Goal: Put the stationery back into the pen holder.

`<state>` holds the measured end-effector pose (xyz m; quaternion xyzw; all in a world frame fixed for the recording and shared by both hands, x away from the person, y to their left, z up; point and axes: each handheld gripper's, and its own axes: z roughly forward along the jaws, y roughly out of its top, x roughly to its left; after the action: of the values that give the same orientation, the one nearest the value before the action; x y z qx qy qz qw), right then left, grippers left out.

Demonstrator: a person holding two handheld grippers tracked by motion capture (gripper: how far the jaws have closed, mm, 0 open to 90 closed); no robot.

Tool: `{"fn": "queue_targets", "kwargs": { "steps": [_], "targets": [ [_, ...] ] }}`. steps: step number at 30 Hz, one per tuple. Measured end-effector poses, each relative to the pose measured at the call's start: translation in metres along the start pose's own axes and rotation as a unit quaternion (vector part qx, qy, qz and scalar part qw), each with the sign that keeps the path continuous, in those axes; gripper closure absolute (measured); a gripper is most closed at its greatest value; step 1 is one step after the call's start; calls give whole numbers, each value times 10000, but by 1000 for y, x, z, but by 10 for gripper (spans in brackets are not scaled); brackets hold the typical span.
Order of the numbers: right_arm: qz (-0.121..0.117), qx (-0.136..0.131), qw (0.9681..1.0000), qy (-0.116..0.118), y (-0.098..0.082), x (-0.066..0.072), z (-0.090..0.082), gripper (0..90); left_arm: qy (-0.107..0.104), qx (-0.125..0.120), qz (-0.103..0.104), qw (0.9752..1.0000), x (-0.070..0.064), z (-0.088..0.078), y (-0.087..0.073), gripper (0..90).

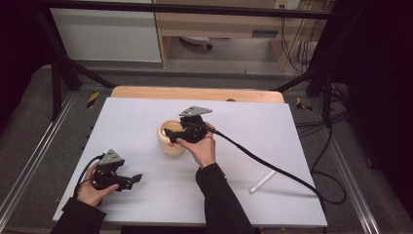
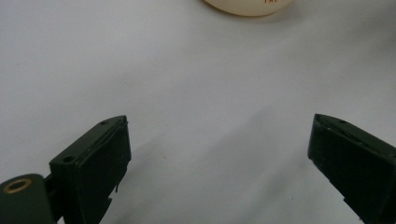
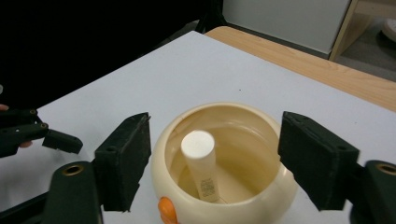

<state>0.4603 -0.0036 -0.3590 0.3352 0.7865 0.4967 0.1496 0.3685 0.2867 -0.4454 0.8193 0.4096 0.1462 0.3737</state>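
now the right gripper [image 3: 212, 161] is seen with its jaws spread wide, just above the cream pot [image 3: 224, 163] at the table's middle; nothing is held. a white tube [image 3: 201, 163] is stood almost upright inside the pot, leaned on its wall. a second white tube [image 1: 263, 181] is laid near right, its long axis slanted, nearer the right hand. the left gripper [image 2: 219, 154] is kept released over bare table [image 1: 146, 117].

Grey floor [image 1: 29, 122], white cabinet [image 1: 104, 36], wooden shelf [image 1: 219, 24] behind.

The table [image 1: 146, 122] lies free around the round pot [image 1: 168, 141]; a white tube [image 1: 263, 181] lies well apart, near the right edge.
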Motion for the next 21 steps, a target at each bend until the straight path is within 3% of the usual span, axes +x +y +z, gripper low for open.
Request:
{"fn": "queue_targets", "kwargs": {
  "steps": [8,21],
  "targets": [
    [-249,539,9982,-42,4,2,-18,90,3,3,4,10000,0,0,0,60],
    [-235,1039,9942,-145,-16,-15,-52,47,-9,21,-1,10000,0,0,0,55]
  ]
}}
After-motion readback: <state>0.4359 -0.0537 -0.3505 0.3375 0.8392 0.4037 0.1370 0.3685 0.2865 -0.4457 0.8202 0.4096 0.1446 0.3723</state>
